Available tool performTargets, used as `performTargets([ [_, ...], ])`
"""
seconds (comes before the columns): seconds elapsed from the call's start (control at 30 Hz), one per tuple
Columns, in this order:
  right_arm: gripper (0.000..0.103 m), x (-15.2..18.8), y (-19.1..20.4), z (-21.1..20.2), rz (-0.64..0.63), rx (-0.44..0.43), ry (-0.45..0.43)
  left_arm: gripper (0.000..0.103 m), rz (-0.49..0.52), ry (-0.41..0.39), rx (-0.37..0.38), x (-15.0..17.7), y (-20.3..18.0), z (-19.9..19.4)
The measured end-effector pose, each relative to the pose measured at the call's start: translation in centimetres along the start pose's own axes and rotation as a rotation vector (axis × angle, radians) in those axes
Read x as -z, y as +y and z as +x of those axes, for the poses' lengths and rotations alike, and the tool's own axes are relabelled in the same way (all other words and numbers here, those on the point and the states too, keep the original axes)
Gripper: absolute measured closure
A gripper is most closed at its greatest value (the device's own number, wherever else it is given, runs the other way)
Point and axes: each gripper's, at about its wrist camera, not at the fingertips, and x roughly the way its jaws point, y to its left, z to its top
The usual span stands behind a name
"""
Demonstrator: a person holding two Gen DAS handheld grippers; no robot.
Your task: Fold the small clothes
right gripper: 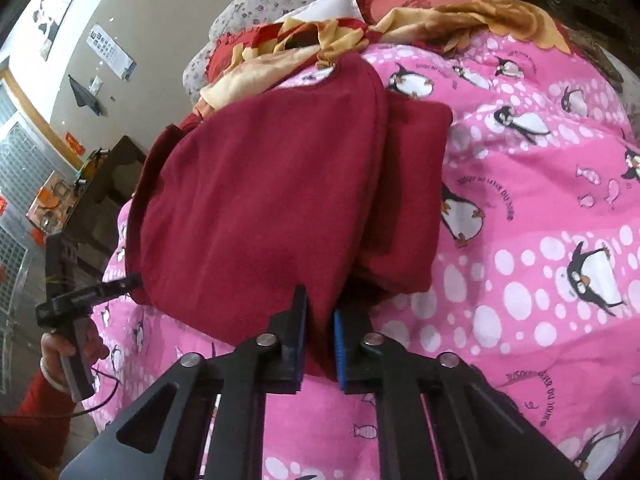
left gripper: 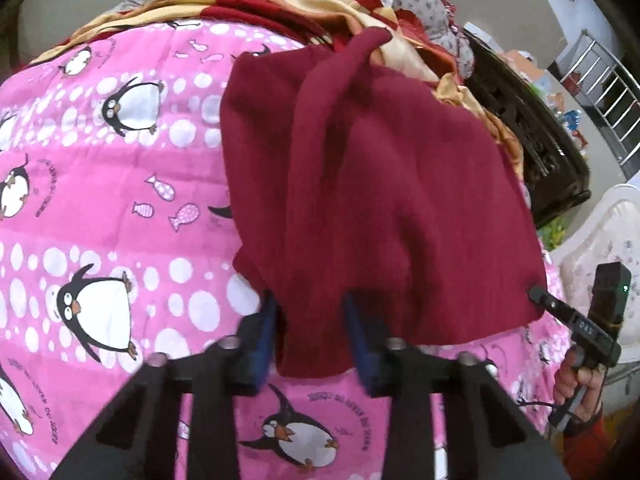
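Writing: the pink quilt [left gripper: 100, 208] carries curved black lettering beside the penguins, too distorted to read with certainty; the side of the other tool seen from the left camera bears small white marks that cannot be read.
Left claw [left gripper: 310, 336]: its blue-padded fingers [left gripper: 268, 340] stand on either side of the near hem of the sweater [left gripper: 380, 184], the cloth running down between them; whether they press it cannot be told, since a gap shows beside each pad.
Right claw [right gripper: 320, 344]: the fingers [right gripper: 342, 348] are drawn close together, pinching the sweater's near edge, a narrow fold of cloth caught between the blue pads.
Hands: in each view the other tool shows at the frame's edge, a bare hand [right gripper: 60, 348] wrapped round its grip, a red sleeve behind it.
Sweater: dark red, soft and fuzzy, lying on the quilt with both side parts folded inward; neckline at the far end.
Quilt: pink cotton-like cloth, white dots, penguins and small fish.
Behind: a crumpled red and yellow blanket [left gripper: 288, 4] touching the sweater's far end.
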Motion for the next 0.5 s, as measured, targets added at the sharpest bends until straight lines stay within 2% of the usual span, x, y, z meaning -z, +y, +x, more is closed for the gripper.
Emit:
performTargets([
  [0.1,0.082,-0.9,0.3,-1.7,-0.014,-0.012,-0.028,0.083,0.049,0.005,0.013,-0.6,-0.4,-1.7],
  [0.27,0.083,-2.1,1.0,-4.4,-0.066,0.004,-0.042,0.083,0.148,-0.001,0.006,-0.1,-1.3,-3.9],
  [0.33,0.084,-1.7,0.4,-4.1,-0.061,0.031,-0.023,0.086,0.138,0.026,-0.015,0.6,-0.5,-2.7],
  [0.37,0.084,-1.3,-0.2,-3.9,-0.049,0.042,-0.011,0.093,0.125,0.046,-0.028,1.0,0.2,-2.0],
  [0.43,0.084,-0.4,-1.6,-2.3,-0.006,0.065,0.031,0.093,0.055,0.068,0.014,1.5,2.1,-0.9],
  [0.5,0.084,0.5,-2.6,-1.3,0.027,0.067,0.056,0.093,0.044,0.061,0.03,1.4,2.5,-1.2],
])
